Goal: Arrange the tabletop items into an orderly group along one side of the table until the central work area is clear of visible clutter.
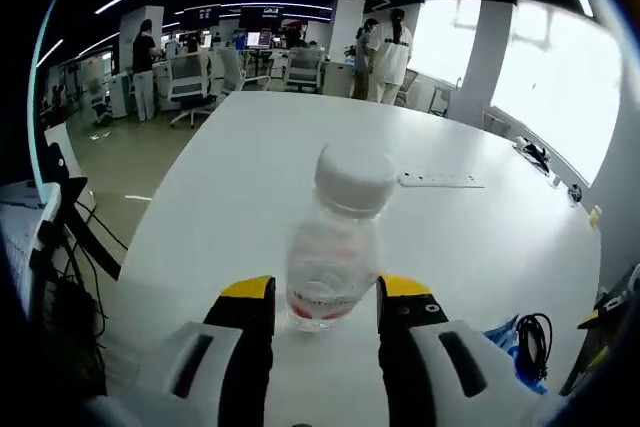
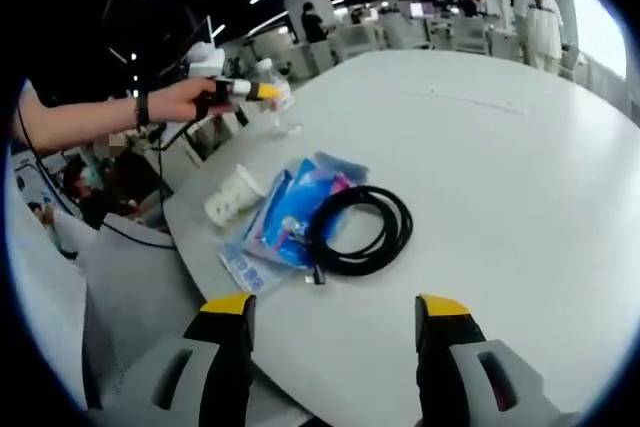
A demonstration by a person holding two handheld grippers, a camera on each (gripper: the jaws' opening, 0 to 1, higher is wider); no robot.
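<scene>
Bottle (image 1: 333, 247): clear glossy plastic, matt white cap. Table (image 1: 460, 237): smooth white, slight sheen. Cable (image 2: 360, 229) at 12 o'clock from right gripper: black, rubbery-looking, semi-gloss. Packets (image 2: 290, 209): shiny blue plastic film. Cup (image 2: 232, 195): white, matt.

A coiled cable (image 2: 362, 230) lies partly on packets (image 2: 285, 217), a cup (image 2: 232, 195) just beside them.

Left gripper view: my camera sits low over the white surface (image 1: 250, 167), close behind a water bottle (image 1: 335, 247) between my jaws, facing across the surface toward the office chairs (image 1: 190, 82). Right gripper view: my camera looks from higher up, near the surface's edge, down over a coiled black cable (image 2: 360, 229) and blue packets (image 2: 290, 212). Shared: the bottle, the cable, and my left gripper (image 2: 262, 93), seen far off at upper left.
</scene>
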